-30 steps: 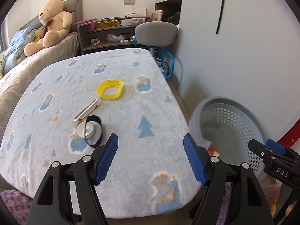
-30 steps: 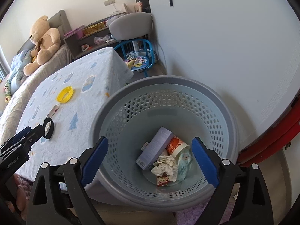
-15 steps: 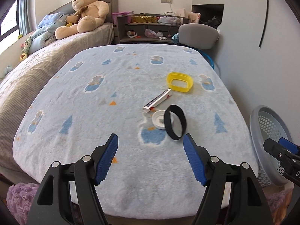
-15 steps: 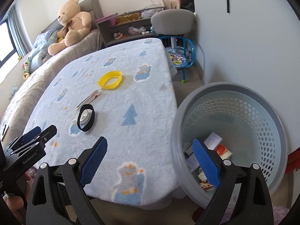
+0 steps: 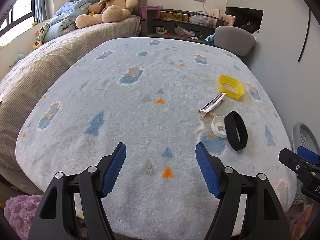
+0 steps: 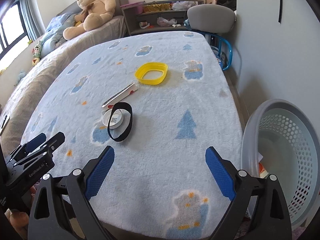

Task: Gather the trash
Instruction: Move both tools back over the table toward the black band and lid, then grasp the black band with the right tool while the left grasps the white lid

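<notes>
On the blue fleece-covered table (image 5: pixel 124 108) lie a yellow plastic ring lid (image 5: pixel 231 87) (image 6: pixel 151 73), a flat wrapper tube (image 5: pixel 212 104) (image 6: pixel 119 95), a white cap (image 5: pixel 218 126) (image 6: pixel 114 119) and a black band (image 5: pixel 236 133) (image 6: pixel 120 121) leaning over the cap. My left gripper (image 5: pixel 161 167) is open and empty above the table's near edge. My right gripper (image 6: pixel 160 174) is open and empty, near the front right edge. The grey perforated trash basket (image 6: pixel 280 160) (image 5: pixel 305 134) stands on the floor to the right with some trash inside.
A bed with a large teddy bear (image 5: pixel 112 2) lies left and behind the table. A grey chair (image 6: pixel 210 20) with a blue frame stands at the far end. A shelf with clutter (image 5: pixel 180 24) is behind. A wall runs along the right.
Both grippers have swung left, away from the basket and toward the table. The right view now faces the table items instead of the basket's inside. Both stay open.
</notes>
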`<state>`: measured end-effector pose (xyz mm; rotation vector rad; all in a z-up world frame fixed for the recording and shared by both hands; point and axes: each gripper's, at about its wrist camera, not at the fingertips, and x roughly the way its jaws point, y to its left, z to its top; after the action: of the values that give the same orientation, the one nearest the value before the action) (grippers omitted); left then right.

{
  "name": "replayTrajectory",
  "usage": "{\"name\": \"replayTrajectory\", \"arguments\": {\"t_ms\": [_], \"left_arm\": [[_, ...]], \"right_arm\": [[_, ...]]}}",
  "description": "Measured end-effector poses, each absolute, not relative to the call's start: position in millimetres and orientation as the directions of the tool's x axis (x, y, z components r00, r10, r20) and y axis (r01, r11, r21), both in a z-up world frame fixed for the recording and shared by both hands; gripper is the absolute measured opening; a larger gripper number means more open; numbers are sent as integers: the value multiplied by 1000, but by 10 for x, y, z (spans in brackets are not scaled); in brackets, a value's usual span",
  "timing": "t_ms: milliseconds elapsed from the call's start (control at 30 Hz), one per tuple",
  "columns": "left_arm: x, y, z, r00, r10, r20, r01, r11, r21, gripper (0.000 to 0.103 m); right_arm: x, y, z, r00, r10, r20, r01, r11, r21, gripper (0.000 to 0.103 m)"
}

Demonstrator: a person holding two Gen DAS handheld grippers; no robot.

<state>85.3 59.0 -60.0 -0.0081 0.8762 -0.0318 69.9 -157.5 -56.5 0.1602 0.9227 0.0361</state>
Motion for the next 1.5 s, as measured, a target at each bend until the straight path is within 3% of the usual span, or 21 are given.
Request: {"name": "replayTrajectory", "arguments": {"t_ms": [767,1033,1133,1200,1267,1500], "left_arm": [[1001,845,-813,603,-16,-798,-24,999,-39,69],[1021,884,-859,591,-21,-806,-31,998,-49,69],[1015,876,-855,596,-20,-803,-27,999,-45,69],[1012,860,-852,598,-17,-801,-24,999,-39,69],[1006,841,-845,601,-19,-799,-18,999,-38,69],[971,693,-782,604,-55,-795,34,998,-43,69]], "right_arm": [[1327,-1053,-837,556,90,-826,-21,995,94,89],[1417,-965,-948,531,76,-844,-48,997,60,67],[1393,-926,-921,539,79,-839,-72,996,48,52],[1379,-904,-907,538,83,-839,-89,995,42,35],[1368,-907,-899,536,88,-840,-94,995,45,26],[1257,-1045,-795,552,129,-824,-86,991,98,21]]}}
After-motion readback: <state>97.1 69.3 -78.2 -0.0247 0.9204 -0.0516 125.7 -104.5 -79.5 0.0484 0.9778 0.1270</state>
